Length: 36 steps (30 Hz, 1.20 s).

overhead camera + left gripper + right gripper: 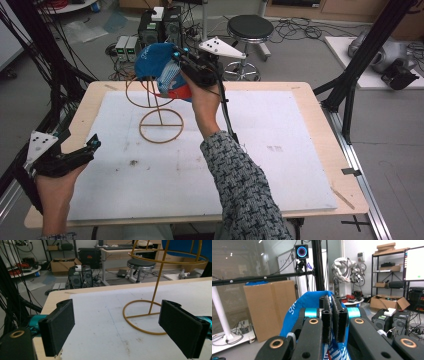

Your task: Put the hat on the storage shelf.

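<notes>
Over at the near left corner, well away from the wire stand (pixel 155 105), the left gripper (pixel 92 145) rests low with its jaws spread wide and empty, aimed toward the stand's base ring. Right at the stand's upper hoop, the right gripper (pixel 181 54) is pinched tight on the blue cap (pixel 155 65), holding it on top of the hoop; the right hand is clearly the nearer one.

The blue cap (pixel 155 67) is covering the wire stand's (pixel 159 116) top, its lettering staying unreadable; the right gripper (pixel 331 317) is masking its brim.
</notes>
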Motion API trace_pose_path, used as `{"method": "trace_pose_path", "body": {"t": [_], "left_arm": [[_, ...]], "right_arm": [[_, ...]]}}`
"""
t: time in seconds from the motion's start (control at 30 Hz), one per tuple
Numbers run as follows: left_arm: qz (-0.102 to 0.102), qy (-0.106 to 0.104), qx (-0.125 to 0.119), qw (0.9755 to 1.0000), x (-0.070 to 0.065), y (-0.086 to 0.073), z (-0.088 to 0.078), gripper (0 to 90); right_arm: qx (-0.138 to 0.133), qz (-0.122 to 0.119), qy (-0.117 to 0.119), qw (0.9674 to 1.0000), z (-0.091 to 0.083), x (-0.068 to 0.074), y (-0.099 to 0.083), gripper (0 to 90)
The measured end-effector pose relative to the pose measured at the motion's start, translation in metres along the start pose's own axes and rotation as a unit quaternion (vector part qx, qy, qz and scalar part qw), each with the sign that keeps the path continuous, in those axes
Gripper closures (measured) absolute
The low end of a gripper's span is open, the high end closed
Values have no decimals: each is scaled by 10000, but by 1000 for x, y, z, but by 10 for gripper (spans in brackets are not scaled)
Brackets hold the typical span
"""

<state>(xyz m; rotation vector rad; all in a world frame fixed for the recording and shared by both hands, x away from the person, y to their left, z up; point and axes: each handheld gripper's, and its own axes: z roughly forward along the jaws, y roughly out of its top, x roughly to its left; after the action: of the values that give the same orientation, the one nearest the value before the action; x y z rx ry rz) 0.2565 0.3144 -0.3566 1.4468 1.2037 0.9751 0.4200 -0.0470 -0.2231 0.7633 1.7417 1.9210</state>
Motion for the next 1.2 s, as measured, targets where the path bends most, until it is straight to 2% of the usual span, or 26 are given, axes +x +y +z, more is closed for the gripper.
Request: {"method": "trace_pose_path", "body": {"t": [0.4,1.1,1.2], "left_arm": [[-18,-18,-9,10000,0,0,1,136],[-34,-29,-11,10000,1,0,0,136],[-29,-27,0,10000,2,0,0,136]], "right_arm": [[399,-40,196,9990,22,11,-18,875],[721,-226,316,9966,49,33,-37,876],[790,-324,329,9958,54,39,-39,876]]}}
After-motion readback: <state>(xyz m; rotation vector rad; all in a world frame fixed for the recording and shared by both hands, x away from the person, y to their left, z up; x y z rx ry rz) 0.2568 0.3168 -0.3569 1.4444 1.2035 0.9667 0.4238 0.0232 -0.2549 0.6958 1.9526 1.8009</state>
